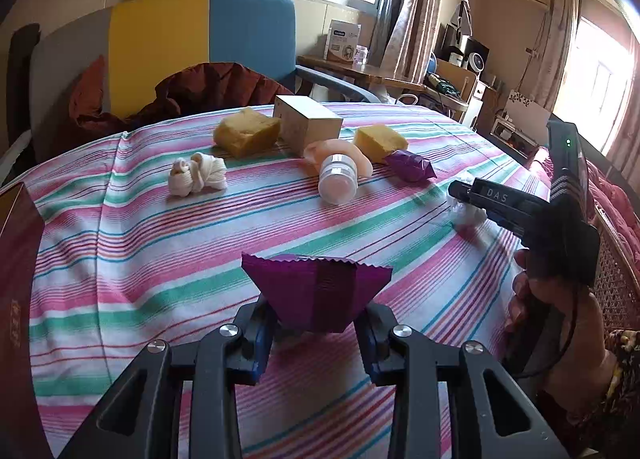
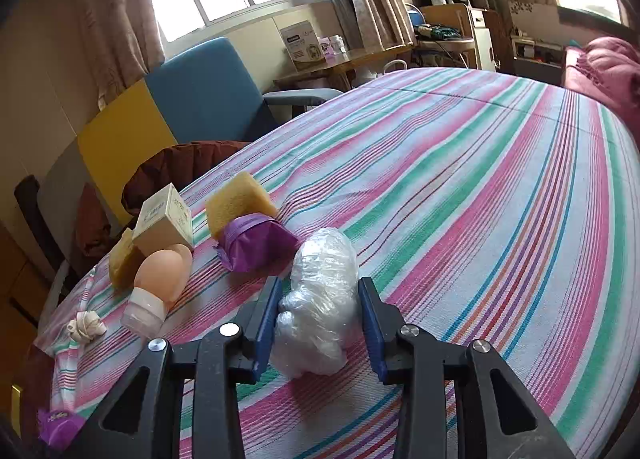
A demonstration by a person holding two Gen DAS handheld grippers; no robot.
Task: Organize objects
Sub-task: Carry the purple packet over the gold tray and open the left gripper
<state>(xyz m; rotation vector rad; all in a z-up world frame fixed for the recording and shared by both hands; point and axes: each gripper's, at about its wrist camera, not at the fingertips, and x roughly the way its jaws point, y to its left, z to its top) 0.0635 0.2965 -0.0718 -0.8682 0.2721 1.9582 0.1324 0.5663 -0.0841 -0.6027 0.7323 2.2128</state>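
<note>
- Purple foil snack packet (image 1: 316, 293), crinkle-edged at the top, is pinched between the blue-padded fingers (image 1: 258, 339) of the left gripper (image 1: 316, 333), raised above the striped pink, green and white cloth (image 1: 120, 259).
- Beyond the left fingertips lie a knotted white rag bundle (image 1: 198, 178), a clear plastic jar (image 1: 338, 181) on its side against a peach rubber piece (image 1: 340, 153), and a second purple foil packet (image 1: 410, 165).
- Farther ahead stand a cream cardboard box (image 1: 308, 123) with a yellow sponge block (image 1: 245, 131) touching its left side and another yellow sponge (image 1: 380, 142) to its right.
- To the right of the left fingers, the right gripper (image 1: 464, 195) shows the letters "DAS" on its black body.
- From the right wrist camera, a crumpled clear plastic bag (image 2: 320, 315) sits between the right gripper's blue-padded fingers (image 2: 266, 323); the pads flank it closely, but I cannot tell whether they press it.
- Just ahead and left of those fingers lies the second purple packet, against the sponge.
- Box printing is too small to read.
</note>
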